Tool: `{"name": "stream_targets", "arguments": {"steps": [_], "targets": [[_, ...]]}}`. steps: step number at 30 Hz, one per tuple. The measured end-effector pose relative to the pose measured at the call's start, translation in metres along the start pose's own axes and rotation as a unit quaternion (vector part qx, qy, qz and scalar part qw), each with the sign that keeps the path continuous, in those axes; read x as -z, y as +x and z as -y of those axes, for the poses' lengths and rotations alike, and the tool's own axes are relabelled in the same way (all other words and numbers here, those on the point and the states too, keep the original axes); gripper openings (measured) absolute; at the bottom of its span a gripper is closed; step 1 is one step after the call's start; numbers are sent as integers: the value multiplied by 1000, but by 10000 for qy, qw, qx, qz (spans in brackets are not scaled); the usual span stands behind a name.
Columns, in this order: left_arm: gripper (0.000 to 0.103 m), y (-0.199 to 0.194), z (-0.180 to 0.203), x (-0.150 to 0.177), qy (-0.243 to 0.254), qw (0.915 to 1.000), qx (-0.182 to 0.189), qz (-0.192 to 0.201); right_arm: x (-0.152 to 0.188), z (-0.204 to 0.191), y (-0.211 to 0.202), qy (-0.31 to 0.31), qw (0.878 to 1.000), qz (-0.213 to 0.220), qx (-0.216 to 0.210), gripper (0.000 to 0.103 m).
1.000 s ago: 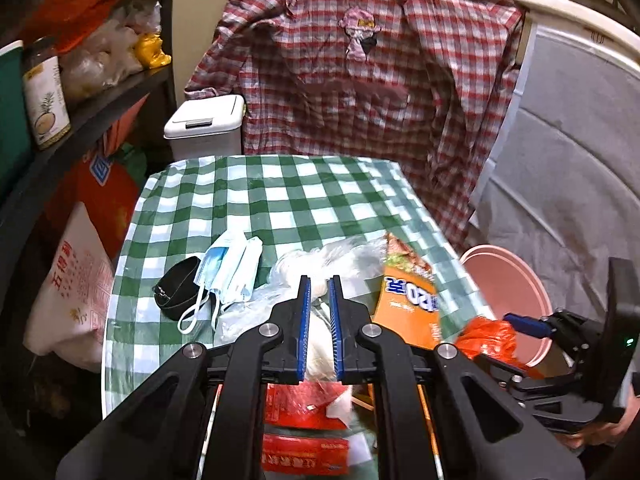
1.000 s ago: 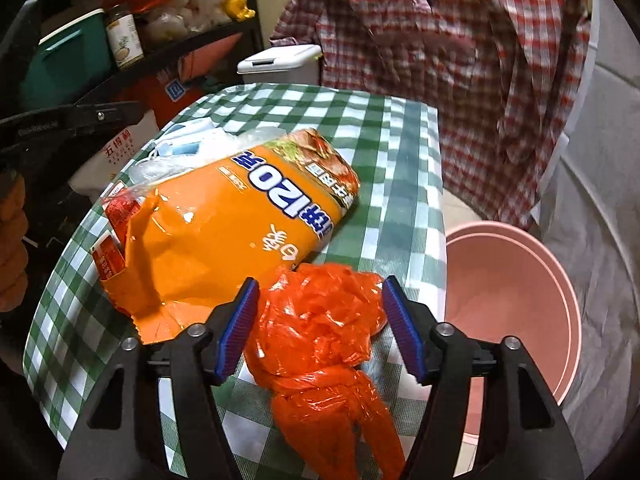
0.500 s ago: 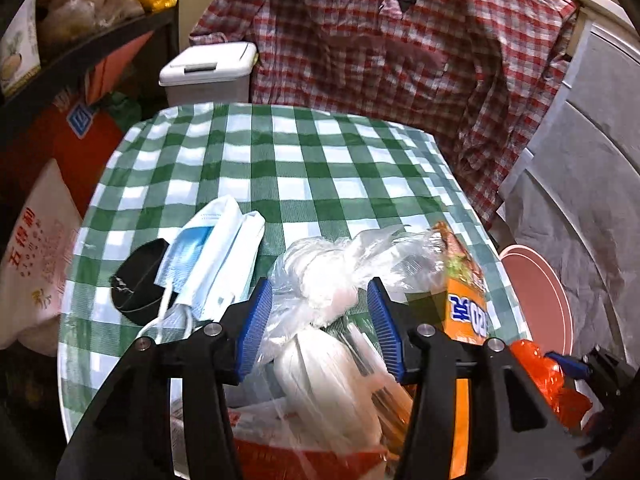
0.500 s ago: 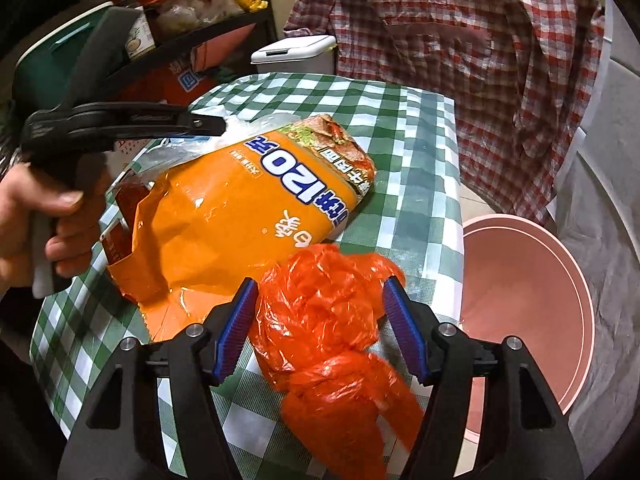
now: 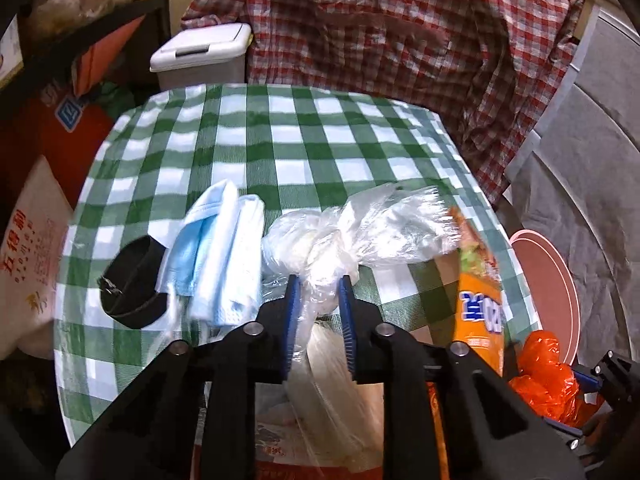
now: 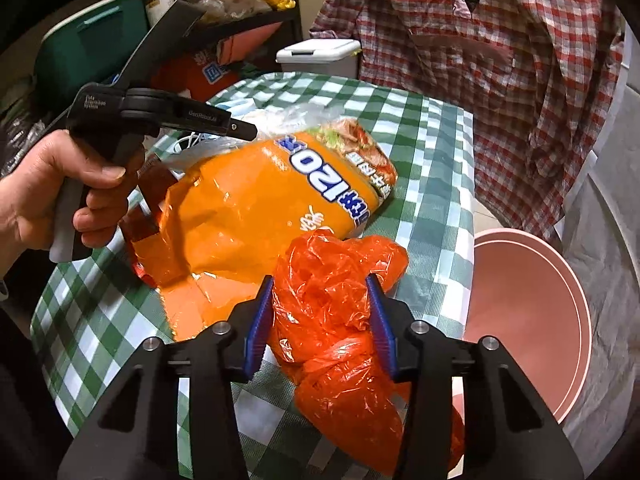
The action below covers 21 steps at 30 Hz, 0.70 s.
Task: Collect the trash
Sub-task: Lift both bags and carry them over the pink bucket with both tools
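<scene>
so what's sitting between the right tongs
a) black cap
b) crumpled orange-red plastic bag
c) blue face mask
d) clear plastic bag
b: in the right wrist view the crumpled orange-red plastic bag fills the gap between the right tongs, beside the pink bin.

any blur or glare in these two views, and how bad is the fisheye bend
Left wrist: motion blur smears the masks and clear bag; the table edge bows strongly. Right wrist: sharper, with glare streaks on the orange packet and red bag; dark vignette fills the corners in both.
</scene>
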<state>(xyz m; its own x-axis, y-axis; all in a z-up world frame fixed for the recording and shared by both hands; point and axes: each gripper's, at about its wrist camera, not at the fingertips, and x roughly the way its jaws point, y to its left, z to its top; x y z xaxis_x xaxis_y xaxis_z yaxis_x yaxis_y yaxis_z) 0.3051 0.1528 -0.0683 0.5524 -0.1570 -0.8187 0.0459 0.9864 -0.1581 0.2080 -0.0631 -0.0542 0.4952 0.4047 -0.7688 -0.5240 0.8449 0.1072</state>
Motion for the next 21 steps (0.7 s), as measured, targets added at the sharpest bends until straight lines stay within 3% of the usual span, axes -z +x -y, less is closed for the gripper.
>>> {"name": "stream_targets", "arguments": {"steps": [11, 21], "targets": [[18, -55, -1, -9, -243, 9977, -62, 628, -10, 15, -47, 389, 9968, 682, -118, 45], [18, -120, 18, -6, -400, 9898, -162, 1357, -12, 26, -93, 651, 9904, 1216, 48, 45]]}}
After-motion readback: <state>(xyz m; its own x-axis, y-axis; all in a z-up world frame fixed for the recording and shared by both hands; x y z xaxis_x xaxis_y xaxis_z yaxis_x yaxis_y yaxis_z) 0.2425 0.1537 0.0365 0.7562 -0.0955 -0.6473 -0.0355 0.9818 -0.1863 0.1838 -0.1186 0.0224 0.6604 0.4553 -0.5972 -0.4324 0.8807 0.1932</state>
